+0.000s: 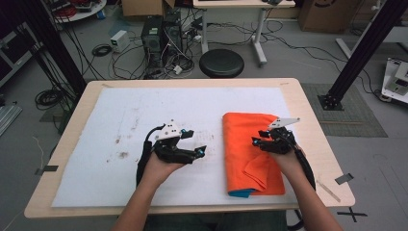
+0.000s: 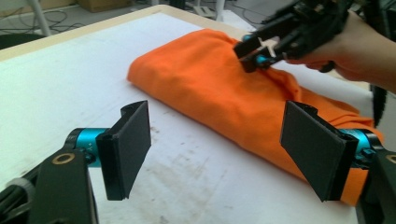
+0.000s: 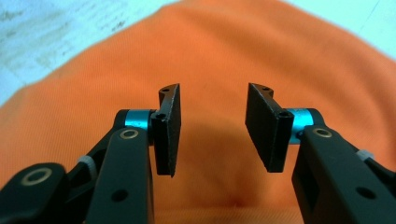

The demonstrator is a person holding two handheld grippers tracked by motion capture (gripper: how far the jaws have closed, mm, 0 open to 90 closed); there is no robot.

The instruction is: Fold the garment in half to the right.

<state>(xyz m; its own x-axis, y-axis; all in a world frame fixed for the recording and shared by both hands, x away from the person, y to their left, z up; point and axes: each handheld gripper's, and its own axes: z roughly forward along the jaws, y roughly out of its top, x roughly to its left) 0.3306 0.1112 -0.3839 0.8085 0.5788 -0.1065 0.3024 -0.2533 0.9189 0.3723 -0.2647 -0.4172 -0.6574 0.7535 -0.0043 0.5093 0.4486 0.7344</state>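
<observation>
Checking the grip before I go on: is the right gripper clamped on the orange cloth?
No, the right gripper has its jaws apart above the orange cloth, with no fabric pinched between the pads.

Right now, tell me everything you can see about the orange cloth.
The orange cloth is soft, finely ribbed fabric folded into a thick, long rectangle. It lies flat on the white mat at the table's right side. Its far edge is rounded and neat; the near end shows a loose folded flap and a bit of blue beneath at the corner. The right gripper hovers right over its middle, jaws apart with nothing between them. The left gripper is beside it, open and apart from it.
</observation>
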